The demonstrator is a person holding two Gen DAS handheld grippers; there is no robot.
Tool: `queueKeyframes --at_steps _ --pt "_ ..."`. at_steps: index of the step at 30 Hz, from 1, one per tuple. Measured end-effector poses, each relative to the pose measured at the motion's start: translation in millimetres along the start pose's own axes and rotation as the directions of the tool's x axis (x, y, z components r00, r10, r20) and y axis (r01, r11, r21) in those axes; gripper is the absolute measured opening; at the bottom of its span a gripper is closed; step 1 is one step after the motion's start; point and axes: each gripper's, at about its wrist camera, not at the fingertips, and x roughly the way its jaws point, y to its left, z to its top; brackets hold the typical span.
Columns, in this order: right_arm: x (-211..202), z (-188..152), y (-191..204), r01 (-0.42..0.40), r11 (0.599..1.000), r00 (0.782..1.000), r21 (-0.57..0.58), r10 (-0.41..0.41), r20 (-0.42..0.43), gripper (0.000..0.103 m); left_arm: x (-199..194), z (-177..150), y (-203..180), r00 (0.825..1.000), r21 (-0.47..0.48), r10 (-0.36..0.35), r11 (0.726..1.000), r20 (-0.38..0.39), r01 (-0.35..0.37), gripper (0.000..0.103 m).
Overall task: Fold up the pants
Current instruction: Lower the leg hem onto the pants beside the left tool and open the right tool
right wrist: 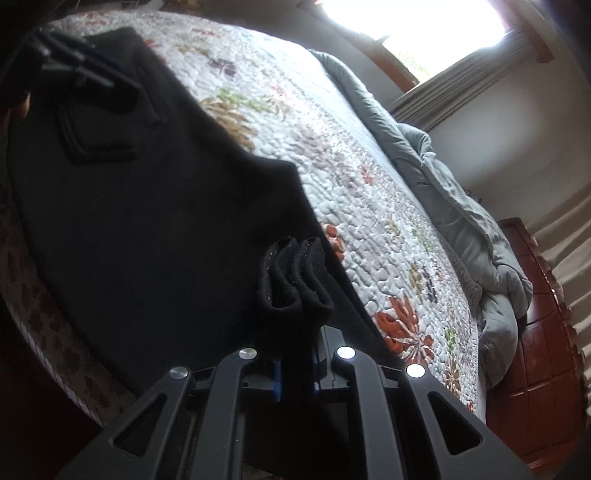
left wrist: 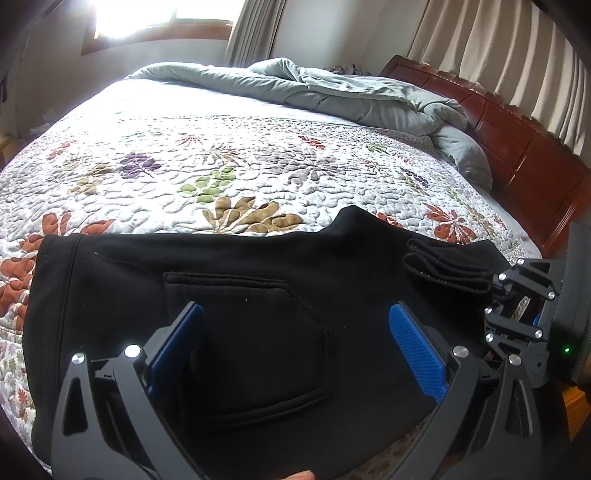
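Black pants [left wrist: 258, 295] lie folded across the near edge of the bed, a back pocket [left wrist: 251, 332] facing up; they also show in the right wrist view [right wrist: 166, 221]. My left gripper [left wrist: 295, 332] is open, its blue pads [left wrist: 413, 347] apart above the pocket, holding nothing. My right gripper [right wrist: 295, 369] is shut on the doubled leg cuffs [right wrist: 295, 280] at the pants' right end. It also shows at the right edge of the left wrist view [left wrist: 524, 306], beside the cuffs [left wrist: 447, 269].
The bed has a floral quilt [left wrist: 221, 166]. A rumpled grey-green duvet [left wrist: 369, 96] lies along its far side. A dark red wooden headboard [left wrist: 517, 147] stands at the right. Curtains [left wrist: 498, 55] and a bright window [left wrist: 155, 14] are behind.
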Motion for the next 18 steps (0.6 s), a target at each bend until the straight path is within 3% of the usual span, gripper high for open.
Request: queueKeyframes --at_steps 7,11,13,15,16,18 --pt "11.7 -1.8 11.6 -0.074 0.996 0.995 -0.047 0.071 -0.070 0.016 -0.4 -0.6 1.8 1.000 -0.005 0.010 1.000 0.001 -0.010 0.100" --pt "14.1 -2.1 -1.3 -0.212 0.977 0.973 0.025 0.213 -0.089 0.027 -0.2 -1.0 2.8 1.000 -0.009 0.013 1.000 -0.003 -0.013 0.100" --pt "13.7 -3.9 -24.7 -0.396 0.906 0.909 0.149 0.410 -0.074 0.045 0.0 -1.2 3.5 1.000 -0.014 0.013 1.000 -0.006 -0.013 0.100" --pt "17.7 -12.2 -58.8 -0.554 0.761 0.805 0.338 0.593 -0.014 0.051 -1.2 -1.5 4.6 1.000 -0.020 0.014 1.000 -0.005 -0.014 0.100" --pt "18.1 -17.0 -71.5 -0.560 0.729 0.796 0.393 0.606 0.010 0.051 -1.9 -1.7 5.3 1.000 -0.024 0.015 1.000 -0.004 -0.015 0.100" --pt "16.8 -24.1 -85.1 -0.555 0.706 0.796 0.441 0.605 0.034 0.051 -2.8 -1.7 6.2 1.000 -0.029 0.012 1.000 -0.003 -0.012 0.100"
